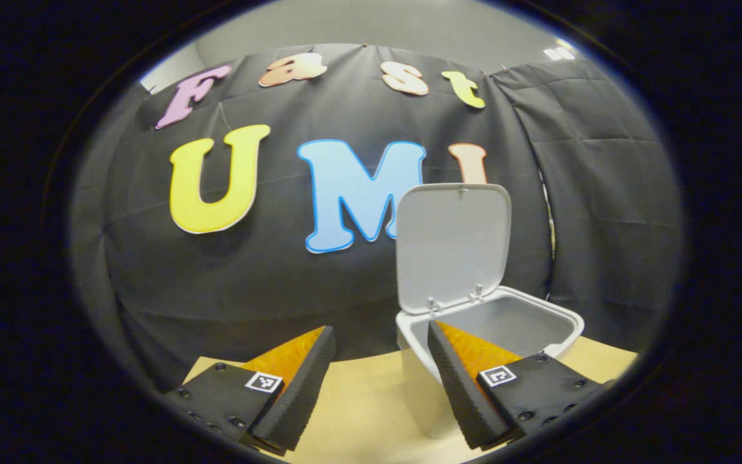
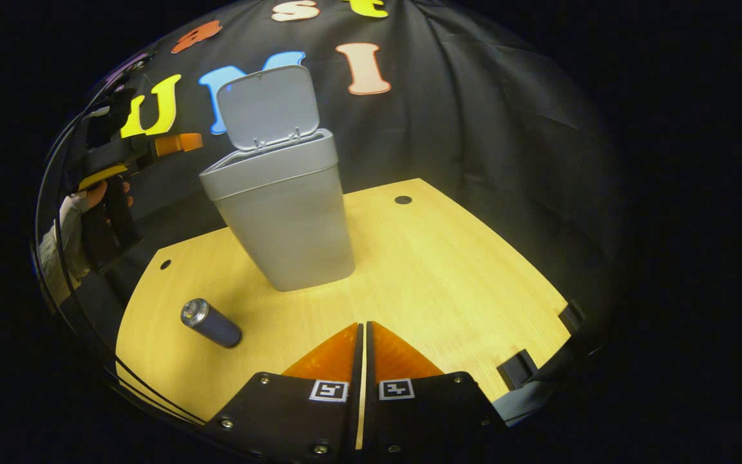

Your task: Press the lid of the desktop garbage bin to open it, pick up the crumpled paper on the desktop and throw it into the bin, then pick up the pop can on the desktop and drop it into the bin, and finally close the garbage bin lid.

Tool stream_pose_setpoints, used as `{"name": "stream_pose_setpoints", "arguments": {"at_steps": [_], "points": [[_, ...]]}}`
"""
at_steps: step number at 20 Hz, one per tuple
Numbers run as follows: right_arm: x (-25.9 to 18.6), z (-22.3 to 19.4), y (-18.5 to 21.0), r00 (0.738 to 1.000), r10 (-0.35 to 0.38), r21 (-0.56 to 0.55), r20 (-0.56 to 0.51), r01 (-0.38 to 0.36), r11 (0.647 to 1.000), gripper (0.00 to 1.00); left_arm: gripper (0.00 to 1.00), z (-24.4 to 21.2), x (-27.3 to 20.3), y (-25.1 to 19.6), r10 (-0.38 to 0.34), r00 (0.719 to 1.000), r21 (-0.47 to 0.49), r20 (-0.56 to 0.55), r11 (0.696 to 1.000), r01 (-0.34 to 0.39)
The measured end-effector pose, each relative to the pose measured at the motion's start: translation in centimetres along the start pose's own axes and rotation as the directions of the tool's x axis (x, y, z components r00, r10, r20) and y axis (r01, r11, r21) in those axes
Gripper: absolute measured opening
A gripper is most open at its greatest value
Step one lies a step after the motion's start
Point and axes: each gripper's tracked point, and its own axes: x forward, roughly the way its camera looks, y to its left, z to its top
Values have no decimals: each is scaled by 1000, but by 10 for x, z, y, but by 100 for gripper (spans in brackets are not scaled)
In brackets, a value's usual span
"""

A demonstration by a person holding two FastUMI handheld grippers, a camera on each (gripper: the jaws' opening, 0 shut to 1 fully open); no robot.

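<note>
The left hand-held gripper [image 1: 380, 380] was held with its fingers spread apart and empty, raised level with the rim of the bin [image 1: 564, 322], which sat at about two o'clock from it. That height and the spread fingers suit either a release over the opening or a retreat from it; which one cannot be told. The lid [image 1: 453, 245] stood upright on its hinge at the back, leaving the mouth clear so things could be dropped straight in. Whether the crumpled paper lay inside could not be made out.

The right hand-held gripper [image 2: 364, 335] had its fingers closed together on nothing, hovering low over the worktop [image 2: 448, 270]. From it the bin [image 2: 287, 212] stood at eleven o'clock, and the can [image 2: 211, 323] lay on its side at nine o'clock, well apart from the bin. The can's position near the worktop's edge left it free to be grasped across its body, probably the next job.
</note>
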Motion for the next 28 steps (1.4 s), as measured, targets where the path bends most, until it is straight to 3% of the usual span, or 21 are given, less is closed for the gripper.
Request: {"name": "stream_pose_setpoints", "arguments": {"at_steps": [3, 4, 8, 9, 10, 12, 13, 18, 27, 28], "points": [[17, 5, 34, 997, 81, -54, -20, -82, 995, 4, 85, -6, -22, 53, 94, 996, 4, -8, 996, -94], [26, 6, 51, 993, 117, -78, -32, -120, 990, 4, 100, -8, -30, 71, 126, 992, 2, -11, 992, -126], [46, -5, 96, 971, 212, -127, -109, -225, 966, 4, 95, -18, -64, 130, 237, 971, -1, -30, 971, -237], [51, -7, 106, 961, 243, -126, -132, -259, 958, 4, 84, -19, -70, 140, 254, 967, -3, -33, 967, -254], [51, -10, 116, 952, 266, -124, -148, -285, 950, 9, 90, -21, -76, 148, 269, 963, -7, -34, 963, -269], [52, -7, 128, 937, 302, -135, -176, -327, 935, 70, 100, -23, -86, 161, 294, 955, -15, -35, 956, -294], [59, -17, 139, 930, 315, -146, -188, -344, 928, 100, 100, -25, -91, 167, 306, 951, -17, -37, 952, -307], [62, -24, 175, 898, 372, -212, -233, -420, 882, 100, 100, -36, -111, 185, 354, 934, -15, -54, 935, -355], [88, -15, 229, 872, 415, -280, -259, -479, 832, 100, 100, -45, -139, 201, 413, 907, -24, -79, 909, -416], [91, -15, 236, 867, 421, -291, -267, -489, 822, 100, 95, -46, -141, 204, 422, 903, -26, -81, 905, -425]]}}
